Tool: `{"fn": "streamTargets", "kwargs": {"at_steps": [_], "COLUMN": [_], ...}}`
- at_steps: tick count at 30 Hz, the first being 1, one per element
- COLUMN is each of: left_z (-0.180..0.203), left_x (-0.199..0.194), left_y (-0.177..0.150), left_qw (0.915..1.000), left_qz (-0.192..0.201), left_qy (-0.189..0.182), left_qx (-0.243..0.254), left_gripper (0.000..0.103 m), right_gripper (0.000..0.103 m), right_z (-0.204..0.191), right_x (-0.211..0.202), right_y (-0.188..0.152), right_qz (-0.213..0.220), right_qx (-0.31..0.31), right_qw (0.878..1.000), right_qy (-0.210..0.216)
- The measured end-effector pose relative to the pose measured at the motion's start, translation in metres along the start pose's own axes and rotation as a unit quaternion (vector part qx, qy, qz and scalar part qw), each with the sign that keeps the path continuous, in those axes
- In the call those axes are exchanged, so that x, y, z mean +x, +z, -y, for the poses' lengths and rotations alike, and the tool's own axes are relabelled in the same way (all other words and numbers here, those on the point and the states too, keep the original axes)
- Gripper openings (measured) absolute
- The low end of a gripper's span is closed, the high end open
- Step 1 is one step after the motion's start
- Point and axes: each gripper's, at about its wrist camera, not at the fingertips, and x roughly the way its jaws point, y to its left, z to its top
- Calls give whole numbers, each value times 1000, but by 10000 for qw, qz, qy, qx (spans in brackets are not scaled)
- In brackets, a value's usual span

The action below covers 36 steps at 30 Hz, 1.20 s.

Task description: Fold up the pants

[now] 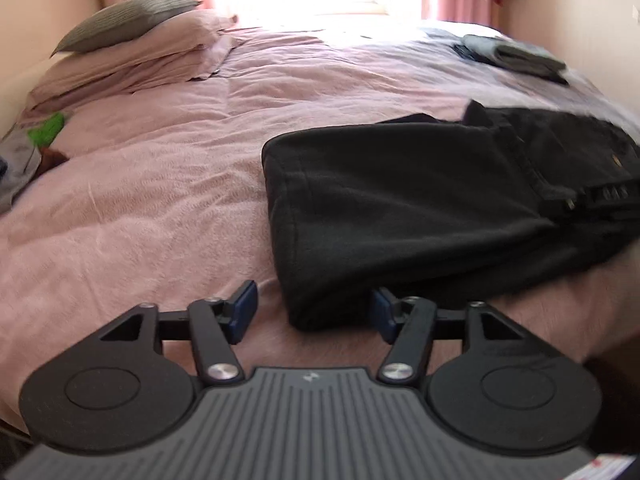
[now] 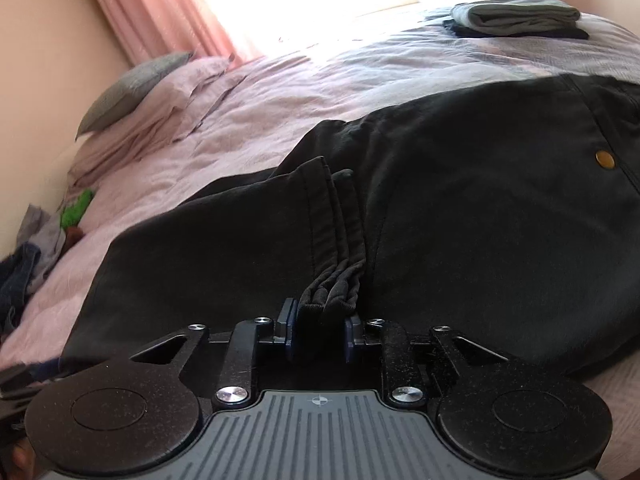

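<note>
Pants [image 2: 460, 208]: black, lying folded over on the pink bed [image 1: 160, 184], near its front edge; the cuffs are laid back toward the waist.
Left gripper [image 1: 314, 312]: jaws apart, nothing pinched; the folded corner sits between the pads without contact from either, so it looks like a let-go fold.
Right gripper [image 2: 318, 334]: the bunched cuffs [image 2: 336, 280] sit between its pads; the picture does not settle whether the pads press or merely flank them.
Reason for hold: probably keeps the stacked hems aligned while the fold settles.
Stage: judged one fold made, another likely needed.
Risk: layers may slip once freed.
Far corner: folded stack [image 2: 520, 16], well apart.
</note>
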Motion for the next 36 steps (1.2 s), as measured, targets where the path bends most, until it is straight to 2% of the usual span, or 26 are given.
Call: {"fn": "streamTargets", "kwargs": {"at_steps": [1, 2, 3, 4, 5, 7, 8, 11, 13, 16, 20, 21, 22, 24, 26, 28, 31, 33, 35, 36], "left_z": [-4, -9, -15, -22, -30, -49, -55, -53, -45, -30, -7, -4, 0, 1, -5, -7, 5, 13, 19, 20], "left_x": [-6, -11, -15, -18, -22, -27, -25, -7, 17, 59, 111, 120, 125, 119, 103, 76, 44, 42, 51, 53], "left_y": [0, 0, 0, 2, 5, 18, 25, 50, 68, 87, 91, 89, 88, 87, 86, 78, 55, 41, 33, 34], "left_qw": [9998, 9992, 9981, 9971, 9973, 9993, 9990, 9959, 9943, 9945, 9980, 9987, 9990, 9990, 9989, 9982, 9985, 9992, 9996, 9996], "left_qz": [-107, -181, -225, -233, -170, 119, 283, 730, 758, 672, 396, 318, 302, 340, 304, 429, 501, 339, 263, 224], "left_qy": [-23, 117, 353, 482, 526, 351, 186, -265, -518, -660, -470, -399, -323, -266, -320, -339, -214, -198, -99, -53], "left_qx": [186, 328, 456, 533, 477, -49, -282, -473, -538, -448, -155, -90, 36, 103, -157, -263, -82, -57, -86, -149], "left_gripper": [61, 60, 57, 51, 48, 39, 38, 34, 29, 24, 24, 24, 24, 24, 23, 23, 23, 23, 24, 24], "right_gripper": [29, 30, 37, 46, 47, 47, 47, 47, 41, 27, 16, 14, 13, 13, 14, 14, 14, 14, 14, 14], "right_z": [0, -1, -2, -4, -5, -9, -11, -22, -35, -55, -49, -39, -33, -30, -29, -29, -28, -28, -27, -26], "right_x": [-2, -3, -6, -11, -16, -27, -31, -28, -17, 9, 63, 76, 76, 73, 59, 33, -11, -19, -3, 1], "right_y": [2, 5, 7, 10, 11, 14, 16, 24, 28, 32, 37, 36, 37, 41, 42, 38, 18, 2, -13, -16], "right_qz": [-78, -163, -206, -161, -70, 309, 515, 803, 927, 1062, 559, 386, 412, 340, 352, 419, 636, 415, -7, 71], "right_qx": [-73, -156, -251, -377, -474, -657, -749, -1083, -1351, -1900, -2015, -2027, -1986, -1963, -1932, -1929, -2033, -2081, -2157, -2182], "right_qw": [9999, 9997, 9994, 9985, 9974, 9927, 9911, 9896, 9863, 9760, 9770, 9776, 9785, 9794, 9800, 9796, 9769, 9772, 9763, 9757], "right_qy": [-24, -61, -139, -353, -545, -961, -969, -494, -165, -54, -417, -424, -381, -331, -311, -379, -147, -92, -202, -206]}}
